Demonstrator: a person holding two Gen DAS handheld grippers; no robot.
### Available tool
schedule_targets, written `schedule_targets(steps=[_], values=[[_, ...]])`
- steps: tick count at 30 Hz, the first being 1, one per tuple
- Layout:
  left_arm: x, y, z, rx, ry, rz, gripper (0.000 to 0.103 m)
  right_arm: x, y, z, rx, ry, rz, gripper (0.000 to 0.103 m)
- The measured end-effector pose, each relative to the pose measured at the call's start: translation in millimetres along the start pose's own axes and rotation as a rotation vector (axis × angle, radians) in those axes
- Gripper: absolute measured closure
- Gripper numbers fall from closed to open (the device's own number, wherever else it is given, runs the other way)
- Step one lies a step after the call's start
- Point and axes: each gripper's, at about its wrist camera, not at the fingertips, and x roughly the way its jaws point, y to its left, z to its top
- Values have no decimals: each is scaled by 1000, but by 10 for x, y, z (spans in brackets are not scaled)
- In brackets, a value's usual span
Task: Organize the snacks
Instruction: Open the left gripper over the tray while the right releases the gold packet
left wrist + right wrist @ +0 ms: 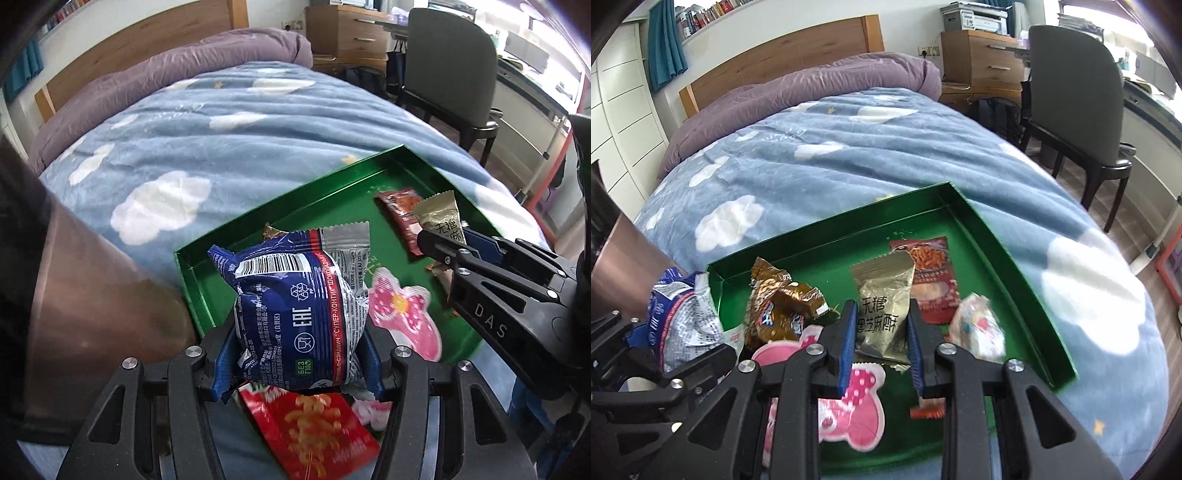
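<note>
Clearly both grippers are loaded over the green tray (1015, 258), which lies on the cloud-patterned blanket (812, 166). The left gripper (295, 354) pinches a puffy blue cookie packet (291, 302) across its lower half, pads pressed into the wrapper, and the packet hangs above the tray's near-left corner. The right gripper (882, 332) has its jaws pressed together on the thin gold sachet (882, 299), with its crimped top standing up over the tray's middle. Already lying in the tray are a red packet (932, 273), a brown wrapper (775, 306), a pink mouse-shaped pack (849, 406) and a small white sweet (975, 328). To do the placing well, I would bring each packet low over a bare patch of green before letting go: the blue packet near the left wall, the sachet in the open strip toward the far rim. Releasing from height risks a bounce over the shallow rim. Keep the 2 tools apart, since they sit close together.
</note>
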Motion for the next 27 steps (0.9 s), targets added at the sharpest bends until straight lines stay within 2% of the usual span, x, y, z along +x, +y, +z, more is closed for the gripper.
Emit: schedule_targets(steps=[12, 27], values=[[387, -72, -27, -13, 40, -6, 53, 383, 4, 4, -19, 30, 7, 99], [543, -79, -16, -18, 56, 1, 52, 428, -114, 11, -27, 8, -19, 97]])
